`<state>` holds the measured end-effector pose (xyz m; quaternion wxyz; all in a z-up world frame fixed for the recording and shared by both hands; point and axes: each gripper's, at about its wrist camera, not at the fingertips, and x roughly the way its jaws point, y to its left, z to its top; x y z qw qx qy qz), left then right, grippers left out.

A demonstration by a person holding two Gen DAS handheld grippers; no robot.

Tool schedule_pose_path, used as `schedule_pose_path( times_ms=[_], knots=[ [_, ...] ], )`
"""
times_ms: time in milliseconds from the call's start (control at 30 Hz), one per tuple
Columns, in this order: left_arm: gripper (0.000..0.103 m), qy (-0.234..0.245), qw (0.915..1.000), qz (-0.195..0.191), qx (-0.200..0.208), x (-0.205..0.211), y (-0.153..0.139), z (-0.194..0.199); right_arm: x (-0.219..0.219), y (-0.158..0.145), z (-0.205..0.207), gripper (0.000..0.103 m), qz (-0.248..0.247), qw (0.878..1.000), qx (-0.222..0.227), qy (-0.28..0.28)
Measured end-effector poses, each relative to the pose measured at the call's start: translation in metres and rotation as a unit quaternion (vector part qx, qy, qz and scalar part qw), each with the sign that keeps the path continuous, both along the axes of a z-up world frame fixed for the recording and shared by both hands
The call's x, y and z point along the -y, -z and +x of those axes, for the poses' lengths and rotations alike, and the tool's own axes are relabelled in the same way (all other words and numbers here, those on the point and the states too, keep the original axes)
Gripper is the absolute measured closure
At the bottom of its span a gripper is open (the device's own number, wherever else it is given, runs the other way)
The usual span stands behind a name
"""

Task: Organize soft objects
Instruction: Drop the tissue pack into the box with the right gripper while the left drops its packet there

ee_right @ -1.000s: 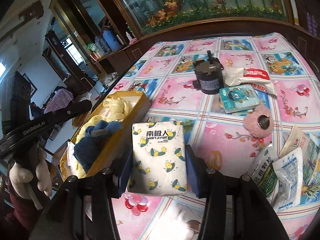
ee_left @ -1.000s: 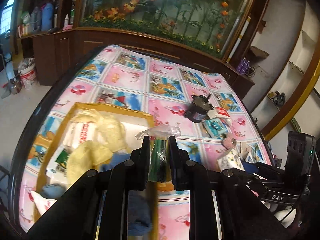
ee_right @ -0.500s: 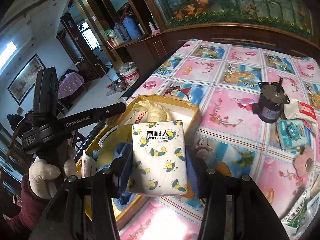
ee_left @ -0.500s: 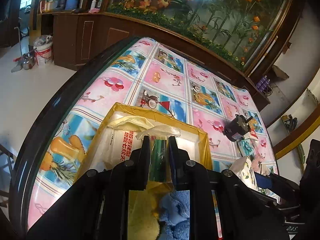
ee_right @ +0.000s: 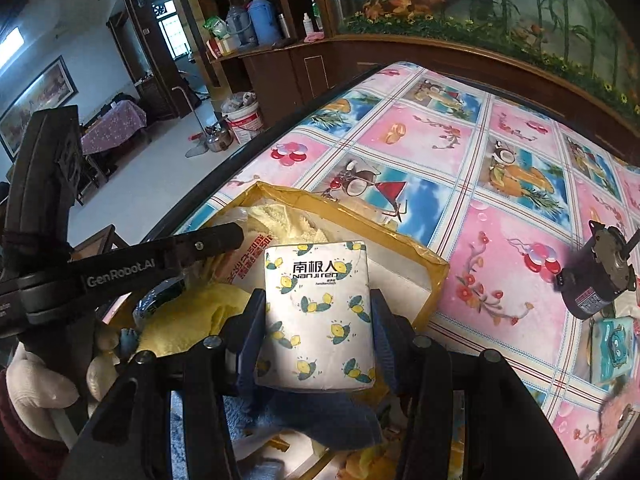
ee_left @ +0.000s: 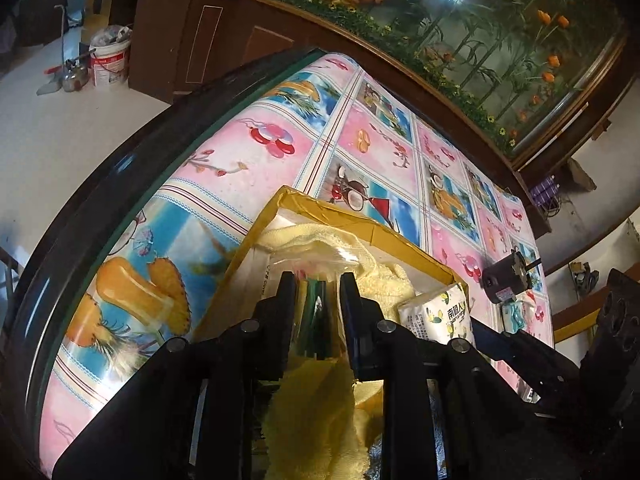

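Both held over the box: tissue pack in right gripper.

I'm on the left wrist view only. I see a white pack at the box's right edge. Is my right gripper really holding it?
Observer: Yes. The right gripper is shut on the tissue pack, one finger on each side.
Operator: Is it over the box?
Observer: It hangs above the yellow box, over a blue cloth.
Operator: What is directly beyond the pack?
Observer: A bare white patch of the box's inside.
Operator: And my left gripper?
Observer: The left gripper, seen only side-on from the right camera, reaches over the box's left side, above the yellow towel.
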<state>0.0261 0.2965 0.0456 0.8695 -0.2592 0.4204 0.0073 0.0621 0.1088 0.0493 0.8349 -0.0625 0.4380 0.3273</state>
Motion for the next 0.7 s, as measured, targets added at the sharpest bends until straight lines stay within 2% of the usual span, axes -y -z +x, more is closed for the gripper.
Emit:
schedule_pose_path(
  times_ms=[100, 267, 533, 700],
  knots=[
    [0.059, -0.005, 0.9999, -0.013, 0.0, -0.003, -0.002, 0.0, -0.002, 0.001, -0.002, 0.051, -0.002, 1.0, 0.008, -0.001],
    [0.059, -0.003, 0.9999, -0.006, 0.01, 0.002, -0.012, -0.007, 0.0, 0.0, -0.001, 0.044, 0.013, 1.0, 0.004, 0.009],
    [0.059, 0.007, 0.9991, 0.004, 0.042, 0.019, -0.041, -0.033, 0.022, -0.019, -0.012, 0.044, 0.058, 0.998, 0.002, 0.027],
    [0.059, 0.037, 0.9961, 0.015, 0.079, 0.047, -0.069, -0.066, 0.05, -0.039, -0.032, 0.044, 0.089, 0.995, 0.012, 0.049]
  ],
)
